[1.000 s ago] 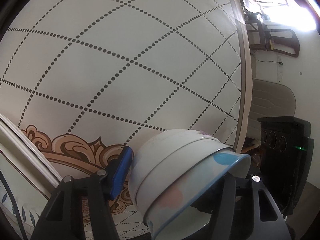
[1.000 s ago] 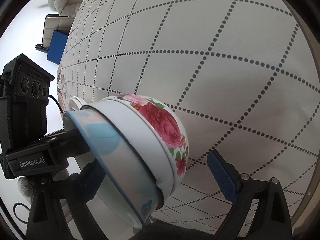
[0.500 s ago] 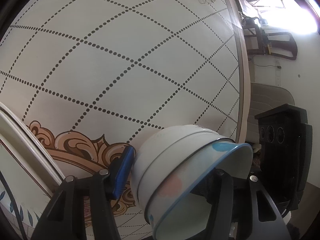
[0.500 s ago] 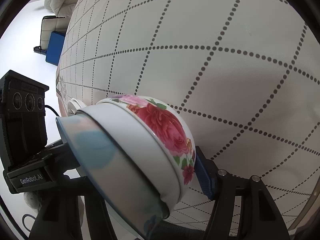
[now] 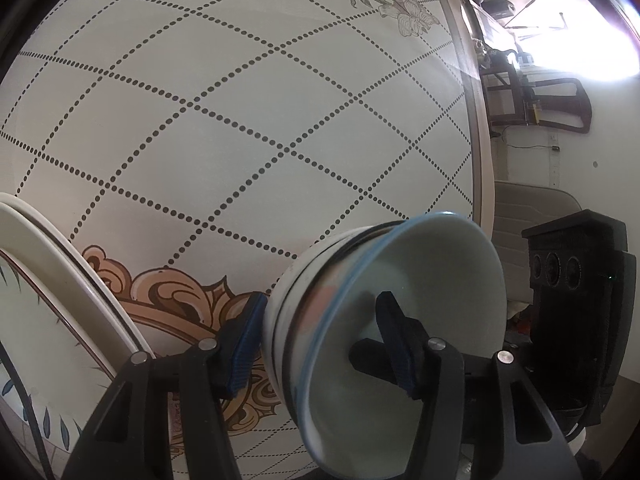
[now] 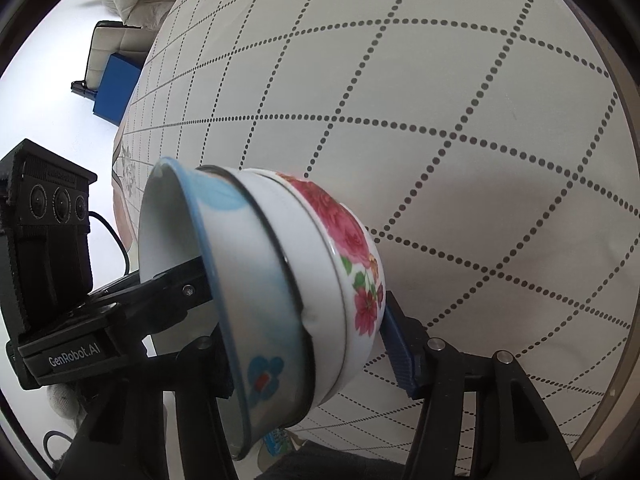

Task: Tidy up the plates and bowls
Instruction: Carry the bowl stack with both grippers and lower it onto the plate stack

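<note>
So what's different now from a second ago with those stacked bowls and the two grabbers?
The right gripper has been closing around the nested bowls: its far blue finger, clear of them a second ago, now sits against the rose-painted bowl. The left gripper kept its hold on the stack, which stays tilted above the dotted tablecloth.

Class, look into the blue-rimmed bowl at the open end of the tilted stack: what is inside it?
Inside the blue-rimmed bowl only one blue-padded finger of the left gripper shows, against its wall; no food. The rose-patterned bowl nests behind it; whether another bowl sits between them is unclear.
</note>
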`<state>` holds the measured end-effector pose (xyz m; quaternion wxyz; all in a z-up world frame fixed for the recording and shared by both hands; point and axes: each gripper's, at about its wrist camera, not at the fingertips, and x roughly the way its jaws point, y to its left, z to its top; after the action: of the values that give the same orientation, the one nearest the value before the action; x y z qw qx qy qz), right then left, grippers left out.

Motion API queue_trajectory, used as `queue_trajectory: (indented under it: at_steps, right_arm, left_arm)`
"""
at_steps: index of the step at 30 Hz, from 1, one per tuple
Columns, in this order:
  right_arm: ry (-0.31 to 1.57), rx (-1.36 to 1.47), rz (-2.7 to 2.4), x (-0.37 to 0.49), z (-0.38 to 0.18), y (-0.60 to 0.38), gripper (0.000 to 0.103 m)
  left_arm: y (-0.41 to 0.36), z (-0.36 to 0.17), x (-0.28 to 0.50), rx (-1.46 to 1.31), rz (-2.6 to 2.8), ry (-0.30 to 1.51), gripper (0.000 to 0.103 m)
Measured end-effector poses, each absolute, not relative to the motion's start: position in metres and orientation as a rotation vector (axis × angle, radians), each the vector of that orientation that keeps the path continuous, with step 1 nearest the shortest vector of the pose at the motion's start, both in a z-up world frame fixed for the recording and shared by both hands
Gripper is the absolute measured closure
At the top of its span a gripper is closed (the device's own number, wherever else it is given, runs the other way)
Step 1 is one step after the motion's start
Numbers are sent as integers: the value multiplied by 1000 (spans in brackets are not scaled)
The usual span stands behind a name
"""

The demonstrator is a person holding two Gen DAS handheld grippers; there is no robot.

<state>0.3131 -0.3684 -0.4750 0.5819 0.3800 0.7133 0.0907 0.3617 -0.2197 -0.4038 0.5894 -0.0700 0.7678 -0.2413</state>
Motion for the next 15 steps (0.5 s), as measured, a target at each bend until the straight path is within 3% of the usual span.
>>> queue_trajectory:
  at_steps: [15]
  right_arm:
    - [1623, 812, 239, 321, -465, -368, 42]
  left_arm:
    - [-224, -399, 358, -203, -574, 1732, 51]
